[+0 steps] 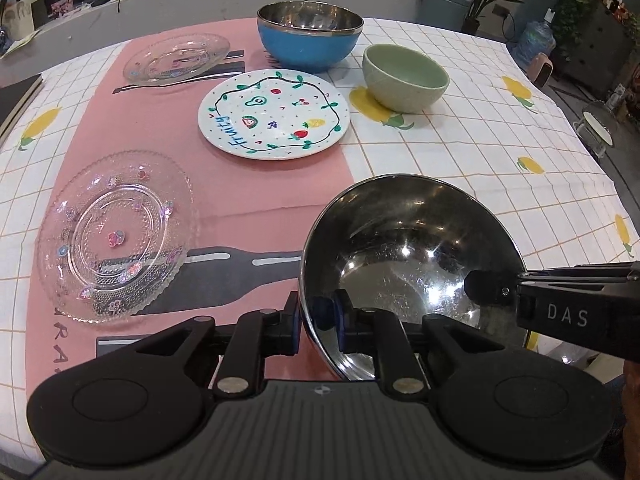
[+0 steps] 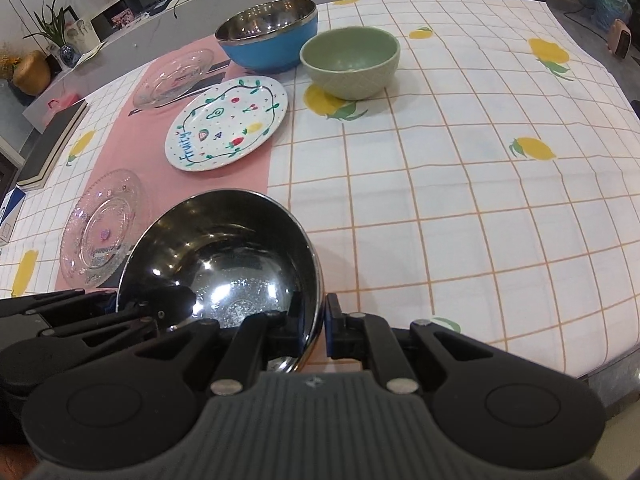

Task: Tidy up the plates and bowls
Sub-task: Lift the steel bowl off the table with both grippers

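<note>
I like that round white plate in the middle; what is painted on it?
The round white plate shows small fruits inside a dark leafy vine ring, with "fruity" in blue. Clearest in the left wrist view.

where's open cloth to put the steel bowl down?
Both grippers, left and right, pinch the steel bowl. The checked cloth right of the fruit plate and nearer than the green bowl is bare. The pink runner is crowded with plates.
</note>
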The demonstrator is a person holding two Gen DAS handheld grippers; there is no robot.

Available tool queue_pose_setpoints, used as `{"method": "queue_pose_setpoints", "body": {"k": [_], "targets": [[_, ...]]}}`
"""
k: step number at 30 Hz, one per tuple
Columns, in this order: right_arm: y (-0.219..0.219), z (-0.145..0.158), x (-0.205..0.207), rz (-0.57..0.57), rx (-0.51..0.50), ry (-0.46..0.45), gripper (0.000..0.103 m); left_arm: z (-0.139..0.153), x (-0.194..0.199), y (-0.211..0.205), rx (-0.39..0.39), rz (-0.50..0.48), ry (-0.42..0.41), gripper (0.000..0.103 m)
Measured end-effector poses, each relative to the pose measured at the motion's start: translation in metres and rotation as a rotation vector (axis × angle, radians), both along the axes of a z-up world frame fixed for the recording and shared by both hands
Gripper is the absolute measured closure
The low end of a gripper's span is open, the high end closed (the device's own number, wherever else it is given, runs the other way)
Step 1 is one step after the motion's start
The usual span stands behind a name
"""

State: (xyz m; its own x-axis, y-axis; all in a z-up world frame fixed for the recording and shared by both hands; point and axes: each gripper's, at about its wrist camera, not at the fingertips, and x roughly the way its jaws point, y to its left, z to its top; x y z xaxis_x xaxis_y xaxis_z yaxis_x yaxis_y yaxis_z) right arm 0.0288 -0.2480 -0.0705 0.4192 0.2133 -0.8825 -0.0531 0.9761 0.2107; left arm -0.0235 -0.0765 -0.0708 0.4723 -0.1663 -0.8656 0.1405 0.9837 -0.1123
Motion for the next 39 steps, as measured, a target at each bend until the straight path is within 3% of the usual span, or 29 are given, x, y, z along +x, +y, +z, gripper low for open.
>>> {"method": "queue_pose_setpoints", "body": {"k": [12, 16, 17, 20, 39], "targets": [[0.01, 0.002, -0.001, 0.017, -0.067, -0.027, 0.096, -0.001, 0.0, 0.003, -0.019, 0.01, 0.003, 0.084], [0.009, 0.001, -0.002, 0.013, -0.073, -0.024, 0.095, 0.0, 0.0, 0.005, -0.016, 0.017, -0.003, 0.071], [0.008, 0.001, -0.001, 0.007, -0.071, -0.024, 0.093, 0.0, 0.0, 0.006, -0.019, 0.023, -0.002, 0.069], [0.005, 0.003, -0.002, -0.017, -0.074, -0.035, 0.075, 0.004, 0.0, 0.011, -0.04, 0.036, -0.004, 0.067], [-0.021, 0.043, -0.003, -0.102, -0.011, -0.093, 0.071, 0.071, 0.016, 0.033, -0.07, 0.037, -0.108, 0.065]]}}
